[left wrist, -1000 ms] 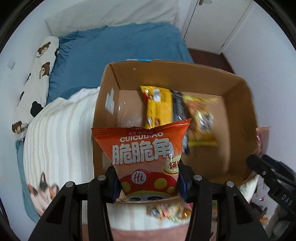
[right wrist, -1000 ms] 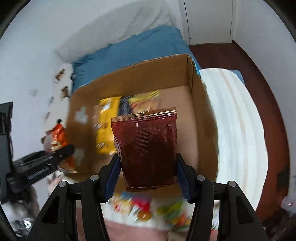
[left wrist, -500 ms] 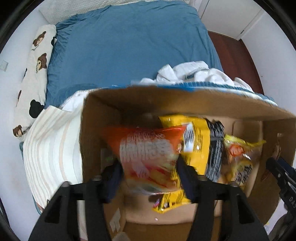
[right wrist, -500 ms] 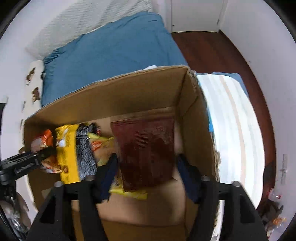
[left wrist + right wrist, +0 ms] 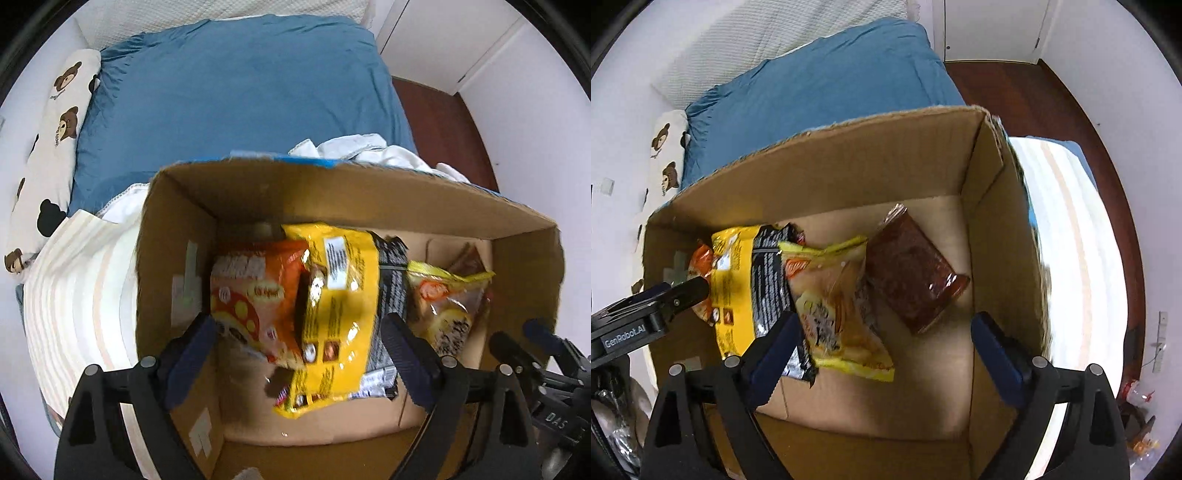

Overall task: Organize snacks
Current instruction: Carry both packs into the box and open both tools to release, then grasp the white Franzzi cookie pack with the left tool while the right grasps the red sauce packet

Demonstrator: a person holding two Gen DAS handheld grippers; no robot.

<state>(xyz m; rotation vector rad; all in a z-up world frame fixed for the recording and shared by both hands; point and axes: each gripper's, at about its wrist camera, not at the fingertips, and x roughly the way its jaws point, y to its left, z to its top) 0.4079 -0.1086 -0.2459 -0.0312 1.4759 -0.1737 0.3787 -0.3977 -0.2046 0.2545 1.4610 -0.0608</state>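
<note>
A: Where are the snacks?

B: All inside the cardboard box point(image 5: 849, 162). The orange chip bag point(image 5: 255, 299) lies against the left inner wall, slumped on its side, with the yellow bag point(image 5: 332, 317) overlapping its right edge. A black packet point(image 5: 391, 295) lies just beside the yellow one, partly under it. Then comes a clear packet with yellow trim point(image 5: 447, 306), and the dark red pouch point(image 5: 912, 273) lies tilted on the box floor at the right end, its left edge touching that clear packet.

A: And the tools?

B: The left tool point(image 5: 299, 362) hangs over the orange and yellow bags with its jaws wide. They have just been opening, and the blue pads touch nothing; the orange bag lies below them, free. The right tool point(image 5: 886, 350) also stands wide, jaws just opened, above the clear packet and the red pouch. The pouch lies loose on the cardboard, apart from both pads.

A: Can each tool be seen from the other side?

B: Yes. In the right wrist view the left tool's black finger reaches in from the left edge, over the orange bag. In the left wrist view the right tool shows at the lower right corner.

A: What surrounds the box?

B: It sits on a bed, on a striped cream blanket point(image 5: 77, 295). Behind it there is a blue duvet point(image 5: 229, 96), crumpled white cloth point(image 5: 369, 147) at the far rim, and a bear-print pillow point(image 5: 55, 140) along the wall. Dark wooden floor point(image 5: 1008, 88) runs on the right.
</note>
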